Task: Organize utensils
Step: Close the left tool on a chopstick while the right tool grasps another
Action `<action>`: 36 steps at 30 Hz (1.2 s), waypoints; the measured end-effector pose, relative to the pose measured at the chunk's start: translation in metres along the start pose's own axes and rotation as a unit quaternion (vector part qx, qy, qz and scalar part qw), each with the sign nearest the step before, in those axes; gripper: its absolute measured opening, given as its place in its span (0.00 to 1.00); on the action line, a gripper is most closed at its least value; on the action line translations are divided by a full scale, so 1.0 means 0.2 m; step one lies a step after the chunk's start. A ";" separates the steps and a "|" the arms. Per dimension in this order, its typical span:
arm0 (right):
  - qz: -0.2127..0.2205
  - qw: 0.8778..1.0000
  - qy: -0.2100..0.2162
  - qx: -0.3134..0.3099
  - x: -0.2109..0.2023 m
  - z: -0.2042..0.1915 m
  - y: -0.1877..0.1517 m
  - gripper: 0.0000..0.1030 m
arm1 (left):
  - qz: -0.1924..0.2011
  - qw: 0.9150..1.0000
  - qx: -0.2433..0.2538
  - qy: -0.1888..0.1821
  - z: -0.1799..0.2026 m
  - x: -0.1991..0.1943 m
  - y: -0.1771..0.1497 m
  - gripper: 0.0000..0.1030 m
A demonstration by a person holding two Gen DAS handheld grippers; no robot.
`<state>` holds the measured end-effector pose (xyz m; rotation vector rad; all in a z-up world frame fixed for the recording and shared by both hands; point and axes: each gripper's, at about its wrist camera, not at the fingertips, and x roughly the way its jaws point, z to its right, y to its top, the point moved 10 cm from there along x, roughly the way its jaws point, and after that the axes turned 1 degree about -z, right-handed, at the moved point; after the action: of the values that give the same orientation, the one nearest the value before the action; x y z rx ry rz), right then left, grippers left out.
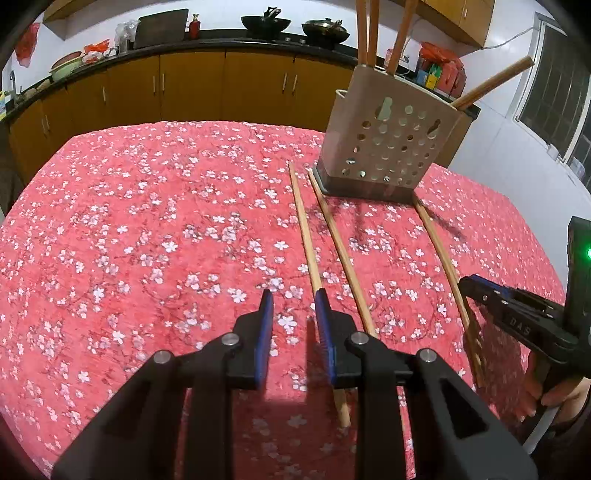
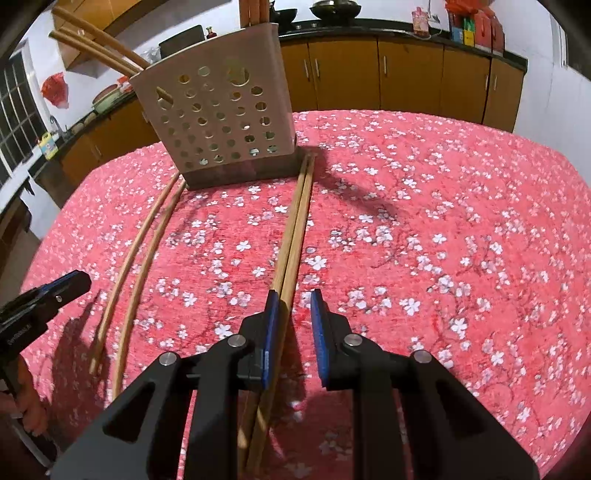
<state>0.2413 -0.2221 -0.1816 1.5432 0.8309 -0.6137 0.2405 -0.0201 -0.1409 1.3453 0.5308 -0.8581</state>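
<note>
A beige perforated utensil holder (image 1: pixel 388 144) stands on the red floral tablecloth (image 1: pixel 147 221) and holds several wooden chopsticks. More chopsticks lie on the cloth: two (image 1: pixel 306 236) in front of my left gripper (image 1: pixel 293 306), one (image 1: pixel 443 254) further right. My left gripper is open and empty; its right finger hides part of the nearest chopstick. In the right wrist view the holder (image 2: pixel 221 110) is ahead left. A close pair of chopsticks (image 2: pixel 295 229) runs under my open right gripper (image 2: pixel 294 304), beside its left finger. Two more chopsticks (image 2: pixel 140 251) lie left.
Kitchen counter with orange cabinets (image 1: pixel 192 85) runs behind the table, with woks (image 1: pixel 266 24) on it. The right gripper (image 1: pixel 517 310) shows at the right edge of the left view; the left gripper (image 2: pixel 40 299) at the left edge of the right view.
</note>
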 end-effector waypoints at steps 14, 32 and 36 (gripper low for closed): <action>0.005 0.999 -0.033 0.015 0.01 0.09 0.00 0.08 | -0.019 1.000 0.011 -0.011 0.04 0.07 -0.04 0.24; 0.009 0.999 -0.035 0.010 0.03 0.10 0.02 0.08 | -0.015 0.996 0.054 0.072 -0.02 0.20 0.01 0.08; 0.015 0.998 -0.048 0.025 0.04 0.18 0.06 0.08 | -0.014 0.995 0.027 0.097 -0.19 0.20 0.06 0.08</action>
<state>0.2580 -0.2557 -0.1867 1.5565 0.7239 -0.6860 0.2799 0.0080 -0.1705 1.4824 0.6839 -0.7728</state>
